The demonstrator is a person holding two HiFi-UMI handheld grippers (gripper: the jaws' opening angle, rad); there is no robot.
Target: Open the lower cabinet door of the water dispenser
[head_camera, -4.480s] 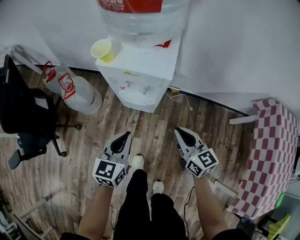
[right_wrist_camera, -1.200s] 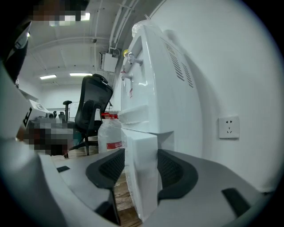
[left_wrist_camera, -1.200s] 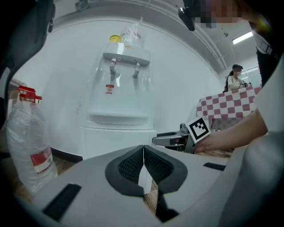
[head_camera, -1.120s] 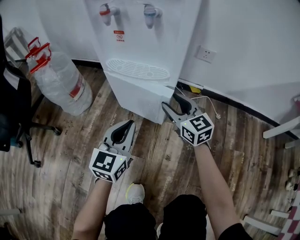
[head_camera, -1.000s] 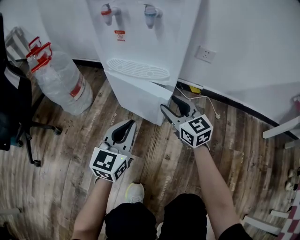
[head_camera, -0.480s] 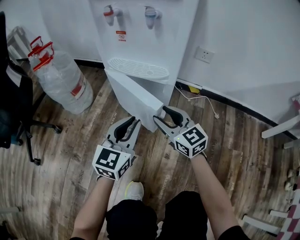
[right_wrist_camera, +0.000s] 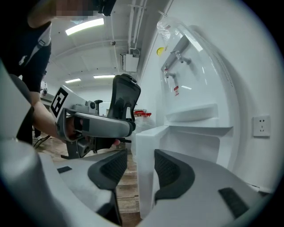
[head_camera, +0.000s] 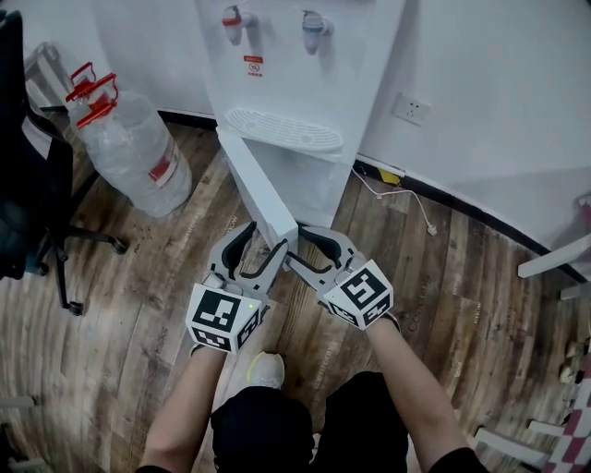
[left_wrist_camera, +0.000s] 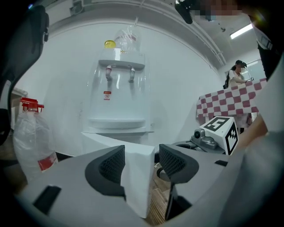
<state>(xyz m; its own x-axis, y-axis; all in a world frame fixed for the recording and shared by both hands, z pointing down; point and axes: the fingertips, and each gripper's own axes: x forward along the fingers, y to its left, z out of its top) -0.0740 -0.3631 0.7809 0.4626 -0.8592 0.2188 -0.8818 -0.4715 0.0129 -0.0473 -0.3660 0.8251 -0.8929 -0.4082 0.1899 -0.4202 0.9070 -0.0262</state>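
A white dispenser (head_camera: 305, 83) stands against a white wall (head_camera: 499, 111) on a wood floor (head_camera: 443, 277), seen from above by a crouching person. A black chair (head_camera: 28, 185) sits at the far left. Beside it a large clear bottle (head_camera: 138, 152) with a red handle leans near the dispenser's left side.

The dispenser's lower door (head_camera: 259, 189) stands open, hinged on the left under the drip tray (head_camera: 284, 129). It angles out toward the person, with its free edge nearest them.

Both grippers meet at that free edge. The left gripper (head_camera: 266, 238) straddles the edge from the left. In its own view the jaws are spread, with the door's edge between the pads; the left pad lies against the door and a gap shows at the right pad. The right gripper (head_camera: 295, 246) straddles the same edge from the right. Its jaws are also spread, its right pad against the door and a gap at the left pad.

A red tap (head_camera: 238, 18) and a blue tap (head_camera: 314, 20) sit above the tray. An outlet (head_camera: 412, 108) is on the wall to the right, and a white cable (head_camera: 406, 199) lies on the floor below it.
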